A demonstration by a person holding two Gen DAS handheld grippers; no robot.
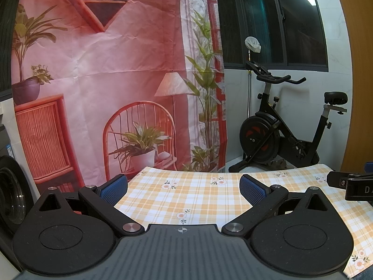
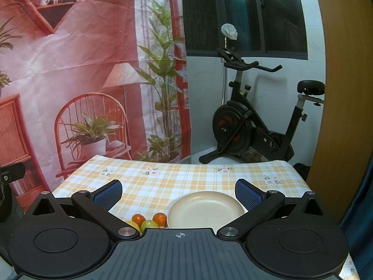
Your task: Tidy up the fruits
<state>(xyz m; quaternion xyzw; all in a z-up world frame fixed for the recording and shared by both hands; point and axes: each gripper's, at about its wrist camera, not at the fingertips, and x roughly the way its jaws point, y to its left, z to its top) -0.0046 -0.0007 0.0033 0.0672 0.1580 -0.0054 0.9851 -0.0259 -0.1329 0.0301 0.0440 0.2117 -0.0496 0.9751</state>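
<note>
Fruits (image 2: 149, 221) sit bunched at lower centre of right wrist view, just left of empty plate (image 2: 206, 207) on worktop (image 2: 163, 182); both right gripper (image 2: 179, 192) and left gripper (image 1: 184, 186) gape empty, so lower right onto one orange squarely.
</note>
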